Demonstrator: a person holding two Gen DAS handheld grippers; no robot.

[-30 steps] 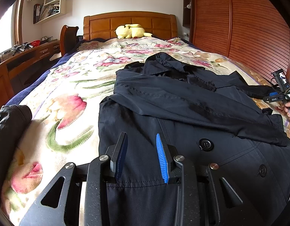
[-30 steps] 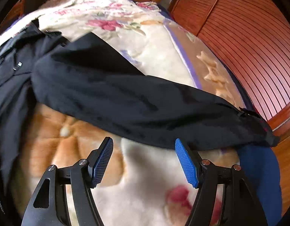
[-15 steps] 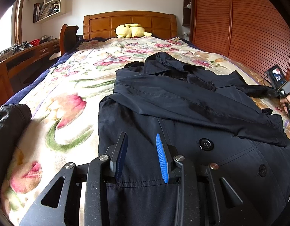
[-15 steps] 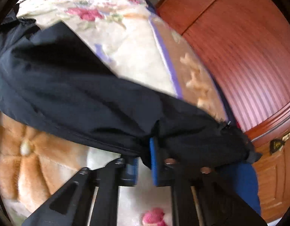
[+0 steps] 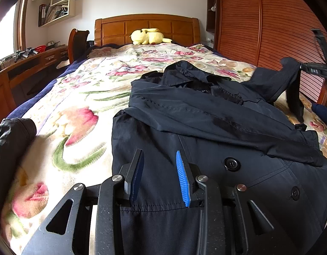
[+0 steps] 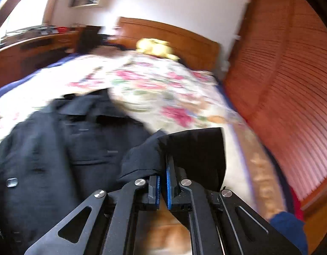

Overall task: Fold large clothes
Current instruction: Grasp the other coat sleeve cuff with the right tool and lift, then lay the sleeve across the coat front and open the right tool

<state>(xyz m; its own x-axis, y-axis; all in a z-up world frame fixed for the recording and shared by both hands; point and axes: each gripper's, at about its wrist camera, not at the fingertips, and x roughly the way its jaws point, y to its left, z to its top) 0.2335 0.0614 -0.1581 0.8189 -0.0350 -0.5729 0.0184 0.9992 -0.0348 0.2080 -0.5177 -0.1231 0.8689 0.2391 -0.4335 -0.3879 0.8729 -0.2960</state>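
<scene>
A large black coat (image 5: 206, 131) lies front up on the floral bedspread (image 5: 82, 114), with one sleeve folded across the chest. My left gripper (image 5: 159, 176) is open, its fingers resting over the coat's lower front. My right gripper (image 6: 162, 170) is shut on the coat's other sleeve (image 6: 184, 150) and holds it lifted above the bed. In the left wrist view the raised sleeve (image 5: 278, 80) hangs from the right gripper (image 5: 299, 68) at the far right. The coat's body (image 6: 57, 148) lies to the left in the blurred right wrist view.
A yellow plush toy (image 5: 148, 36) sits by the wooden headboard (image 5: 146, 27). A slatted wooden wardrobe (image 5: 269, 21) runs along the right. A desk (image 5: 25, 63) and chair (image 5: 77, 40) stand at the left. Another dark garment (image 5: 8, 140) lies at the bed's left edge.
My right gripper shut on the coat's outstretched sleeve and lifted it up off the bed, swinging toward the coat. The left gripper has not moved.
</scene>
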